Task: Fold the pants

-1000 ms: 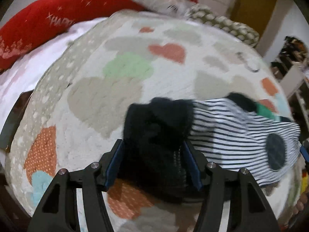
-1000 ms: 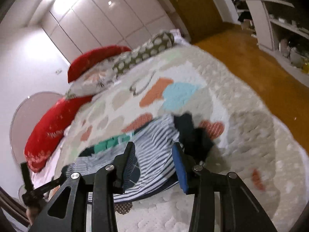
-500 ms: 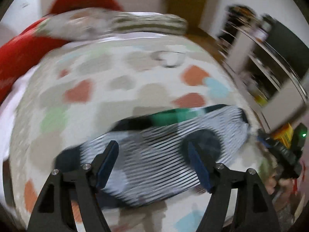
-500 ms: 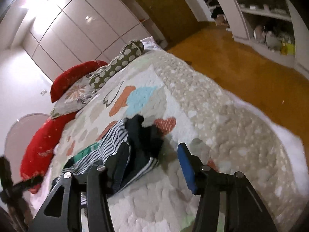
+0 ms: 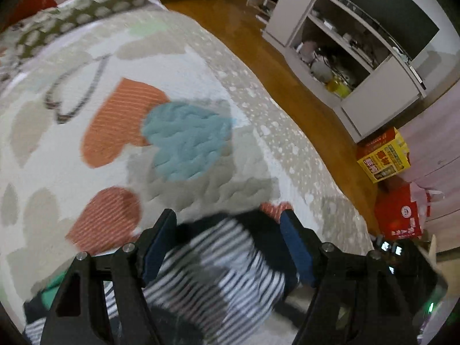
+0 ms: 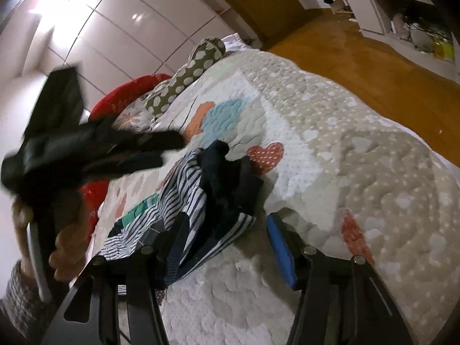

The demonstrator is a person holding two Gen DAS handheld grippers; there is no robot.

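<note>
Bed (image 6: 359,149) fills both views, covered by a quilt (image 5: 184,66) in cream and beige with orange, teal and grey hearts; its long edge runs beside a wooden floor (image 5: 258,46). Pillows (image 6: 198,63), one olive with pale spots and one red, sit at the head end of the bed. A grey shelf unit (image 5: 339,54) stands across the floor, with a yellow box (image 5: 383,155) and a red box (image 5: 399,215) on the floor beside it. Pants (image 6: 198,201), white with dark stripes, a dark waistband part and a green patch, lie bunched and partly folded on the quilt near the foot end, close to the floor-side edge; the dark part is heaped on top of the striped cloth. Left gripper (image 5: 227,247) points steeply down over the pants, jaws wide with striped cloth below and between them, pads not seen pressing on it; this view is motion-blurred. In the right view the same tool shows as a dark blurred shape at the left, held by a hand (image 6: 69,244) with a grey knit sleeve (image 6: 17,296). Right gripper (image 6: 227,244) hangs low at the near edge of the pants, jaws just been opening and now fairly wide; its left finger lies against the striped hem, its blue right pad (image 6: 280,253) clear over bare quilt.
</note>
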